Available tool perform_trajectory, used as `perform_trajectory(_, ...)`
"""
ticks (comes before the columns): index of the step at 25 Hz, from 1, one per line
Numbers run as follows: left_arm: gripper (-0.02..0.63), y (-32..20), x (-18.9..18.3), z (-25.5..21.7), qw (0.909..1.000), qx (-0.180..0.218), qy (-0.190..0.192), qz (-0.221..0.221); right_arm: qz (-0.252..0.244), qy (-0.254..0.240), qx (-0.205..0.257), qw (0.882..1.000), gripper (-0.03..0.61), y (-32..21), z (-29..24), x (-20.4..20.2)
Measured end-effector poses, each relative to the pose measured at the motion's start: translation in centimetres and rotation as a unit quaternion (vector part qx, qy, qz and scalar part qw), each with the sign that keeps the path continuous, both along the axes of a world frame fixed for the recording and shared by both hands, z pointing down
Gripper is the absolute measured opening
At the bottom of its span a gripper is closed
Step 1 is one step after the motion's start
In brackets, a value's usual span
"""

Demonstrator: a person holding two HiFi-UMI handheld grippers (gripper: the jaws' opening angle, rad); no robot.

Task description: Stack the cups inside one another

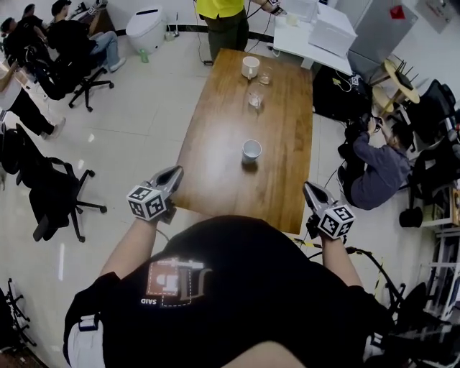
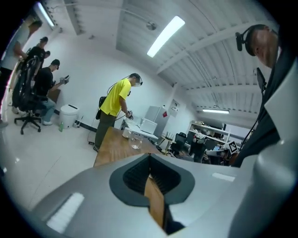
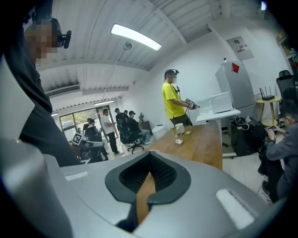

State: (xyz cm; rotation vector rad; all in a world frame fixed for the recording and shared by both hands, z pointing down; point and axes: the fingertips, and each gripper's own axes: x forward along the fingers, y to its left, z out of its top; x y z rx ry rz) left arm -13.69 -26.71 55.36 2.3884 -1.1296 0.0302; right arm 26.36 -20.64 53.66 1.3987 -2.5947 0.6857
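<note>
Four cups sit on the wooden table [image 1: 215, 144], none nested in another. A white cup [image 1: 251, 149] stands alone near the middle of the tabletop, upright, its mouth open to the ceiling. Further up the table is a clear glass [image 1: 255, 97], and at the far end a second white cup [image 1: 250, 66] with a small glass [image 1: 266, 75] just beside it.

Both grippers hang off the near edge of the table, well apart from every cup. The left gripper [image 1: 175, 172] is at the near left corner, and its own view shows the jaws pressed together with nothing between them. The right gripper [image 1: 310, 188] is at the near right corner, jaws likewise together and empty.

Beyond the far end stands a person in a yellow shirt [image 1: 219, 11]. To the right of the table another person [image 1: 381, 165] crouches on the floor, and black office chairs [image 1: 57, 194] line the left side.
</note>
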Motion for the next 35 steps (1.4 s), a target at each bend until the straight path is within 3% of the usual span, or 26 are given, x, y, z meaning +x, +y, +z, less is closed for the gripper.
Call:
perform_trajectory(12, 0.002, 1.5, 1.2, 0.7, 0.9994, -0.012, 0.010, 0.031, -0.024, -0.012, -0.031, 0.999, 0.014, 0.6, 2.1, -3.0)
perform_trajectory(26, 0.002, 0.3, 2.8, -0.3, 0.9984, -0.002, 0.010, 0.056, 0.005, -0.023, -0.027, 0.999, 0.014, 1.4, 1.7, -1.2)
perform_trajectory(35, 0.002, 0.3, 3.0, -0.1, 0.9983, -0.002, 0.009, 0.058, 0.004, 0.003, -0.036, 0.999, 0.012, 1.4, 2.5, -1.0)
